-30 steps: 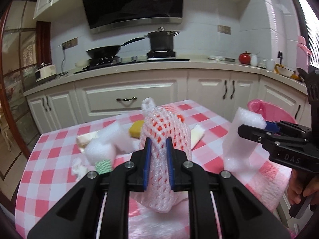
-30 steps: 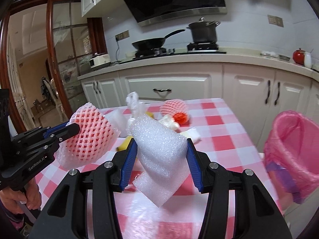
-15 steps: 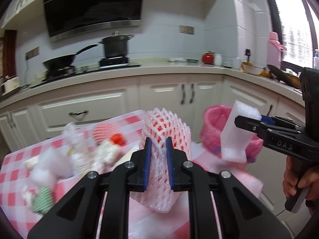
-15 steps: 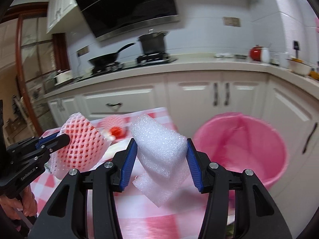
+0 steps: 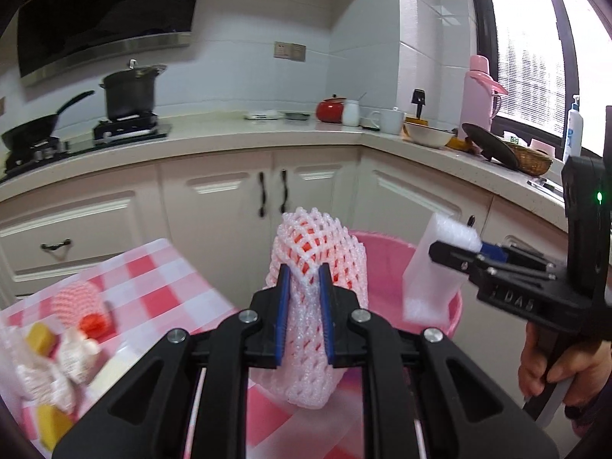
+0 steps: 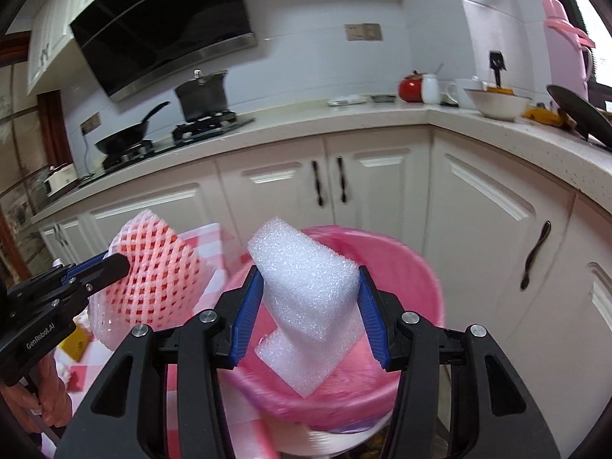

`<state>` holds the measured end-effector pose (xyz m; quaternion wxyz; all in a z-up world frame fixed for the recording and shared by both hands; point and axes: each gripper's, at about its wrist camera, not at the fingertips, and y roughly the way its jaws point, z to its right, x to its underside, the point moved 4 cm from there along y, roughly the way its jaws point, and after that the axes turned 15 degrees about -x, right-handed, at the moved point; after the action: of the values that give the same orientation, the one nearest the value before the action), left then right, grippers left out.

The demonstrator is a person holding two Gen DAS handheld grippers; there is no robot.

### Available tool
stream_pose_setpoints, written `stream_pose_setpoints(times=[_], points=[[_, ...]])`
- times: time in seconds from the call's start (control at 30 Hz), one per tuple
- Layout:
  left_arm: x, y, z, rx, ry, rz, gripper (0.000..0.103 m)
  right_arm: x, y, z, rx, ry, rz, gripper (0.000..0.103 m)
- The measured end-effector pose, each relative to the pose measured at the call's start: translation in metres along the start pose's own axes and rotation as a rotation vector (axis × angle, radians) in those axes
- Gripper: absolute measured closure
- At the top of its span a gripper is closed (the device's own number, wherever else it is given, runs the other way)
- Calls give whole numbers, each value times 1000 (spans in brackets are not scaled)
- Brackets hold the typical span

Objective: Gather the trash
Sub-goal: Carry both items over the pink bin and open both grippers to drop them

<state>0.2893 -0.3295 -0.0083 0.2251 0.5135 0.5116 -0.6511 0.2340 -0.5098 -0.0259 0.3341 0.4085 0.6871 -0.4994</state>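
My left gripper [image 5: 303, 306] is shut on a pink foam fruit net [image 5: 319, 252] and holds it in the air near the table's right edge; the net also shows in the right wrist view [image 6: 153, 271]. My right gripper [image 6: 310, 315] is shut on a white foam block [image 6: 306, 287] and holds it above the pink-lined trash bin [image 6: 405, 267]. In the left wrist view the block [image 5: 432, 275] hangs over the bin's rim [image 5: 386, 244]. More trash lies on the checked table [image 5: 160, 279]: a second fruit net [image 5: 76, 298], foam scraps and yellow pieces [image 5: 40, 338].
White kitchen cabinets [image 6: 382, 183] stand right behind the bin. The worktop [image 5: 267, 130] carries a stove with a pot and a pan, a red kettle, cups, a bowl and a pink flask. A hand [image 5: 554, 363] holds the right gripper's grip.
Both grippers have swung right from over the table toward the pink bin, each keeping its load. The bin now fills the middle of the right wrist view.
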Motion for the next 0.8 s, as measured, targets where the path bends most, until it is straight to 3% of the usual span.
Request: stream_pose_setpoints(times=[0.47, 0.6, 0.8], points=[[3, 88, 41, 68, -46, -120, 85, 8, 26, 44, 19, 72, -58, 51], [18, 99, 36, 87, -49, -162, 82, 19, 31, 50, 3, 88, -72, 32], [22, 93, 27, 110, -78, -154, 69, 23, 28, 46, 5, 88, -59, 32]])
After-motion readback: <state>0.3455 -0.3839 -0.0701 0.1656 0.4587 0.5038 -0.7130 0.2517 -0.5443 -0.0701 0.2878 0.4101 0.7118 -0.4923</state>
